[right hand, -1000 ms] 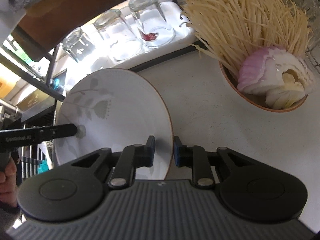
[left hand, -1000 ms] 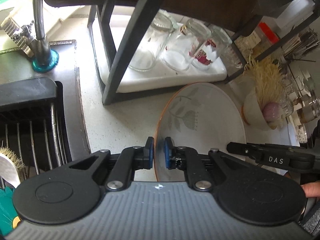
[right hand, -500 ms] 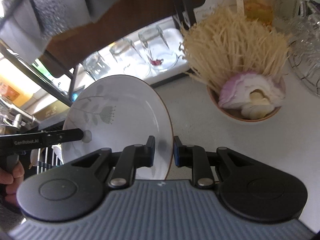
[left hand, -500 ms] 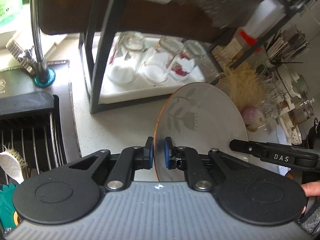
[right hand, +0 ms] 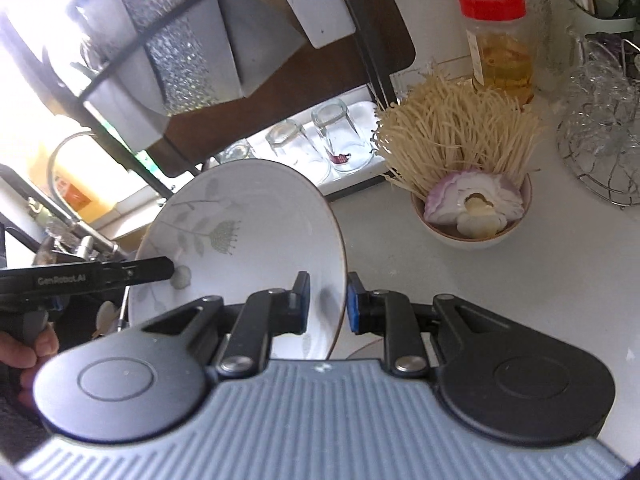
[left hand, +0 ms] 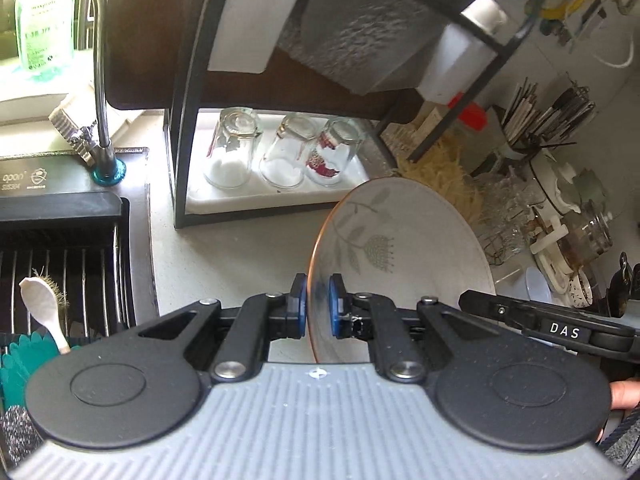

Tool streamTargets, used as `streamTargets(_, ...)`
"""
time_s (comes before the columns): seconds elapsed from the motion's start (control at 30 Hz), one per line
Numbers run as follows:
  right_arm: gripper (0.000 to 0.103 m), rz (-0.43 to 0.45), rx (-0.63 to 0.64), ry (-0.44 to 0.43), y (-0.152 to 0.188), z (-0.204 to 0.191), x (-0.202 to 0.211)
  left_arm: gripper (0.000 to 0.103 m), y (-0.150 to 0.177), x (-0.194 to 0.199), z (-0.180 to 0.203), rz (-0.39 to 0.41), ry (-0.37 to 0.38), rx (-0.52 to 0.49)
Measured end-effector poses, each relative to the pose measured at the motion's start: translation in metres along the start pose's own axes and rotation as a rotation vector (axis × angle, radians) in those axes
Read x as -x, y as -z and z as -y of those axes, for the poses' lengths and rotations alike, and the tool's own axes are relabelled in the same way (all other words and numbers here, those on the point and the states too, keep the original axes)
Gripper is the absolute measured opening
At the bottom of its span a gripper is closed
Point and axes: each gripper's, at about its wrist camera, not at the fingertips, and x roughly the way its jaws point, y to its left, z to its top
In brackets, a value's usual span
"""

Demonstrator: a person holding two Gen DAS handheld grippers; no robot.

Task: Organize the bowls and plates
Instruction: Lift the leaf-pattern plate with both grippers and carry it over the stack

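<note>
Fingers of both the left gripper (left hand: 318, 306) and the right gripper (right hand: 327, 303) pinch opposite rim edges of the floral plate (left hand: 404, 256), held tilted between them above the counter (right hand: 520, 280); uneven pull could slip it onto the noodle bowl (right hand: 472, 216) ahead.

The plate (right hand: 256, 240) is white with an orange-brown rim and a grey-green leaf-and-flower motif. Both grippers carry blue finger pads (left hand: 301, 312) on black linkages, and the jar (right hand: 500, 48) wears a red lid.
</note>
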Motion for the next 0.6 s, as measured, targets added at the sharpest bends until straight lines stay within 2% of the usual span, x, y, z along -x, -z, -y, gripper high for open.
streamTargets(0.23,0.022,0.048,0.029,-0.036,0.019,0.007,0.038,0.013,0.028,0.026,0.021,0.036,0.0,0.026)
streamTargets(0.6,0.022,0.064,0.034,-0.063,0.039,0.027,0.066,0.013,0.075,0.044,0.049,0.056,0.001,0.084)
